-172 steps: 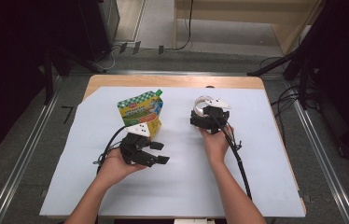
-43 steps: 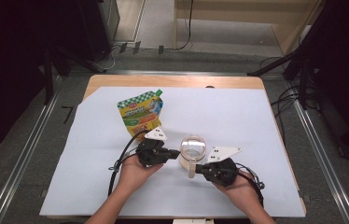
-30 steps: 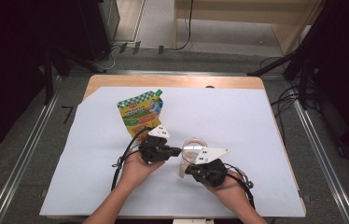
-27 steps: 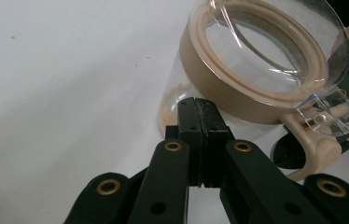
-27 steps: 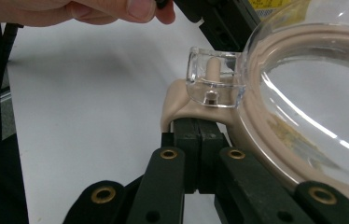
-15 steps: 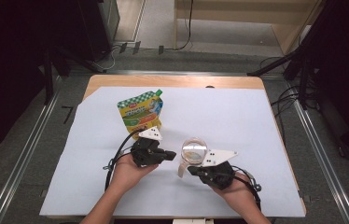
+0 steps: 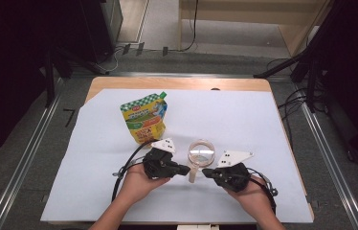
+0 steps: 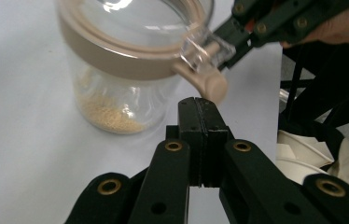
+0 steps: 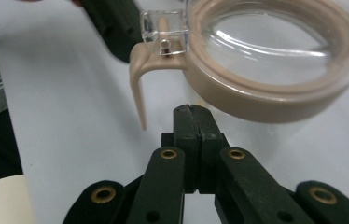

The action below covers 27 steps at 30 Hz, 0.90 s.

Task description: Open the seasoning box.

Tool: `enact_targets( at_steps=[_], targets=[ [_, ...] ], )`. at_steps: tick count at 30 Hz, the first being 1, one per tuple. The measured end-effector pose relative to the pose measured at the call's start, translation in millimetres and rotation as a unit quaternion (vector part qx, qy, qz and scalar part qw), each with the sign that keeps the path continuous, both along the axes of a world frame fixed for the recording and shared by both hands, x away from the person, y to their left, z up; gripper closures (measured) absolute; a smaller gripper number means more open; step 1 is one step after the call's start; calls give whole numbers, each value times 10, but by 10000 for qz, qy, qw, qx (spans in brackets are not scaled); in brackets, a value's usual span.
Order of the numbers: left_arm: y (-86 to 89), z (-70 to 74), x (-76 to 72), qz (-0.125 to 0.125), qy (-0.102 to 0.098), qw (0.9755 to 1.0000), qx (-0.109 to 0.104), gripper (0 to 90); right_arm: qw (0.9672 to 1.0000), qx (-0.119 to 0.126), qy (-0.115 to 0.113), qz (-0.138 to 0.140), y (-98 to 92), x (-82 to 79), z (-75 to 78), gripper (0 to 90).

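White sheeting covers our wooden table point(image 7: 177, 84), with dark floor and cables around it. At lower centre of the high view stands a clear glass jar point(image 7: 201, 152) with a tan collar and a flip latch point(image 8: 204, 80); pale grains lie in its bottom. We hold the left gripper point(image 7: 184, 169) at its left and the right gripper point(image 7: 206, 172) at its right, both tips aimed at the latch side, probably to work the clasp from two sides. In each gripper view the black jaws are pressed together and grip nothing, stopping just short of the latch. A colourful stand-up pouch point(image 7: 144, 118) sits apart, above and left of the jar, likely awaiting its turn.
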<state>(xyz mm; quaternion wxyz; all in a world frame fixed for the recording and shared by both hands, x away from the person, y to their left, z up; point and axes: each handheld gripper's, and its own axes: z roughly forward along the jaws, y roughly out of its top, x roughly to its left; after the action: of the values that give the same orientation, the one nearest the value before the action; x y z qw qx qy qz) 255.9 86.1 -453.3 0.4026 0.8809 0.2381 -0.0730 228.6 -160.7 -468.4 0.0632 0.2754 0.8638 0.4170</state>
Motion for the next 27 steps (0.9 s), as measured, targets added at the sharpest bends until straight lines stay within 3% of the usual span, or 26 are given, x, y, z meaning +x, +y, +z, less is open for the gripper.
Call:
enact_targets(
  at_steps=[7, 13, 19, 27],
  targets=[
    [-188, -25, 4, -37, -46, 9999, -115, 900, 9997, -166, 25, -181, -84, 47, -42, 900],
    [-318, -39, 17, -154, -46, 9998, -121, 900, 9991, -141, 25, -401, -195, 102, -43, 900],
    [-175, 21, 51, -60, -108, 9999, -95, 900, 9984, -198, 88, -523, -267, 92, -65, 900],
    [63, 86, 151, 205, -166, 9996, 19, 888, 9978, 32, 37, -663, -376, -32, 20, 900]
  ],
)
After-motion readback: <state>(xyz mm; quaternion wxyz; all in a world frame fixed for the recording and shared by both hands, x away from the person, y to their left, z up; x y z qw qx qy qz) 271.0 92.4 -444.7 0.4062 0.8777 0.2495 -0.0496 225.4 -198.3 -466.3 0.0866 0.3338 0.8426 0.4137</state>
